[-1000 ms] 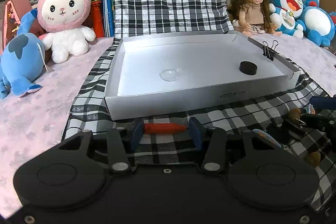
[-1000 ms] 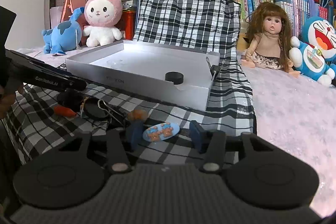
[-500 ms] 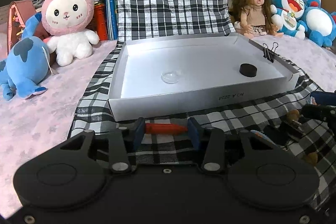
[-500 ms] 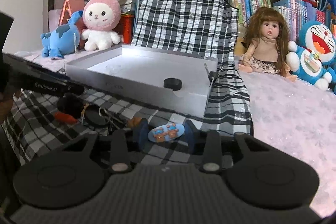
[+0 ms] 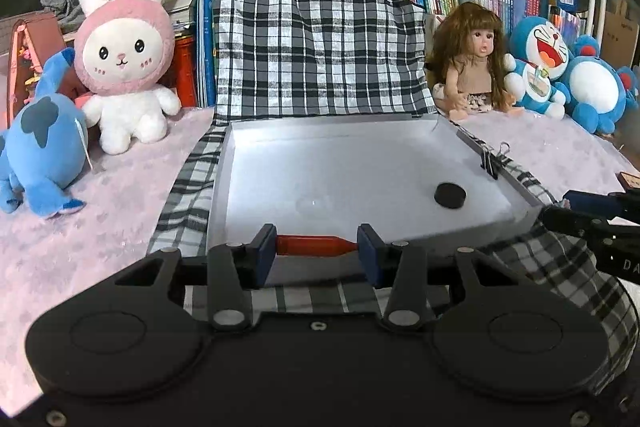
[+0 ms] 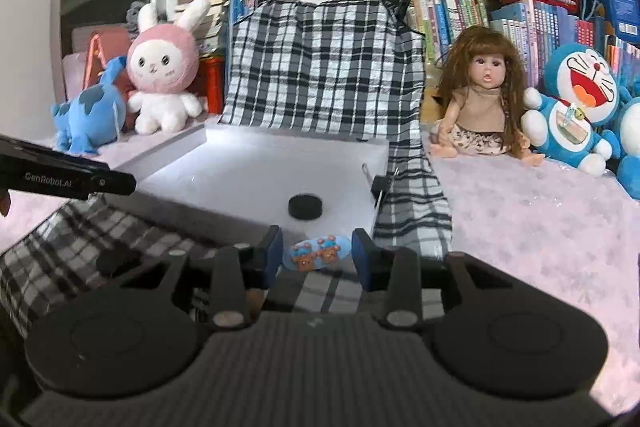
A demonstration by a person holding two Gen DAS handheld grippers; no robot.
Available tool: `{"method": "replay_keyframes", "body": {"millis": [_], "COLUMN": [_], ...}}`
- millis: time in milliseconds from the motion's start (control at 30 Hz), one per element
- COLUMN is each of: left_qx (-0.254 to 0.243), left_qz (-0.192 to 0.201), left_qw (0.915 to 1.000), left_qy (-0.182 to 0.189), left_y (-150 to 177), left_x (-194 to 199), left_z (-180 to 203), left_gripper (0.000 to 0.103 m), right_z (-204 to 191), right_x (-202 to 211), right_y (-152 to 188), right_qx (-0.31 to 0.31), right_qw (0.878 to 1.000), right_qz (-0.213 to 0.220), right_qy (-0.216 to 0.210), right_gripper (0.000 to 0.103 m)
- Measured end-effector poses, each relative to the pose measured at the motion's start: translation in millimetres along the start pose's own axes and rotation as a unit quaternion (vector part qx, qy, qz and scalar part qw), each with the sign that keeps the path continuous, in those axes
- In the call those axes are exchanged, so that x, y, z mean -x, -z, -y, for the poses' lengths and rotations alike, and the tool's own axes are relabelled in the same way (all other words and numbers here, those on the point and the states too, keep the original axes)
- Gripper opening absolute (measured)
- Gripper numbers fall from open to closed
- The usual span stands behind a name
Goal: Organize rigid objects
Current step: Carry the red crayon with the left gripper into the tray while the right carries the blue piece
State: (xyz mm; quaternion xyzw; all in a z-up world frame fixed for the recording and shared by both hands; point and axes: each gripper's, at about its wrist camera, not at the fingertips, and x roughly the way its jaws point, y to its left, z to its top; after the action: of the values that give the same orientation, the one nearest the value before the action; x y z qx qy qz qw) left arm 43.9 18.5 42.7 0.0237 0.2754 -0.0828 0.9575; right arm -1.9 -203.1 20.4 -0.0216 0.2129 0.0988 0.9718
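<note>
My left gripper [image 5: 316,246] is shut on a small red stick [image 5: 316,245], held crosswise between its blue pads just above the near wall of the white box [image 5: 320,265]. My right gripper [image 6: 316,255] is shut on a flat blue oval piece with bear pictures [image 6: 317,253], lifted above the checked cloth [image 6: 120,227] at the near right corner of the white box [image 6: 256,171]. Inside the box lie a black round disc [image 5: 450,195], seen as the disc [image 6: 305,207] from the right wrist, and a faint clear dome [image 5: 310,203].
A black binder clip [image 5: 491,163] grips the box's right wall. Plush toys stand at the left, a pink rabbit [image 5: 124,59] and a blue one [image 5: 40,143]. A doll [image 5: 474,67] and blue cat plushies [image 5: 540,67] sit at the right. Books line the back.
Both grippers rose from the cloth with their pieces, the box sinking lower in each view. The right jaws closed onto the blue oval piece, which earlier lay loose between them.
</note>
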Motion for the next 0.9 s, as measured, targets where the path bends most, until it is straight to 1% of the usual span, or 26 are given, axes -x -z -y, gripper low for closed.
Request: {"method": "replay_keyframes", "body": {"millis": [100, 200, 367, 567, 767, 900], "left_qx": [0.005, 0.010, 0.033, 0.028, 0.030, 0.025], "left_qz": [-0.002, -0.007, -0.038, -0.067, -0.102, -0.110], "left_qw": [1.0000, 0.9999, 0.9987, 0.9973, 0.9942, 0.9934], "left_qy": [0.003, 0.000, 0.009, -0.006, -0.016, -0.022], "left_y": [-12.5, -27.0, -51.5, -70.0, -79.4, -77.0], "left_x": [-8.6, -21.8, -54.1, -92.8, -130.6, -144.6], "left_z": [-4.6, -10.0, -21.3, -24.2, -22.7, -18.5], "left_gripper": [0.042, 0.042, 0.042, 0.042, 0.042, 0.042], "right_z": [2.8, 8.7, 21.3, 33.0, 30.3, 25.7], "right_x": [-8.3, -23.6, -60.3, -104.1, -139.6, -150.5], "right_y": [-12.1, -25.1, -46.5, -70.0, -84.3, -90.7], "right_qx": [-0.010, -0.033, -0.069, -0.098, -0.091, -0.078], "right_qw": [1.000, 0.999, 0.997, 0.991, 0.987, 0.987], "right_qz": [-0.002, -0.014, -0.044, -0.086, -0.133, -0.141], "right_qy": [0.010, 0.010, 0.010, 0.012, 0.015, 0.024], "right_gripper": [0.044, 0.044, 0.044, 0.043, 0.043, 0.043]}}
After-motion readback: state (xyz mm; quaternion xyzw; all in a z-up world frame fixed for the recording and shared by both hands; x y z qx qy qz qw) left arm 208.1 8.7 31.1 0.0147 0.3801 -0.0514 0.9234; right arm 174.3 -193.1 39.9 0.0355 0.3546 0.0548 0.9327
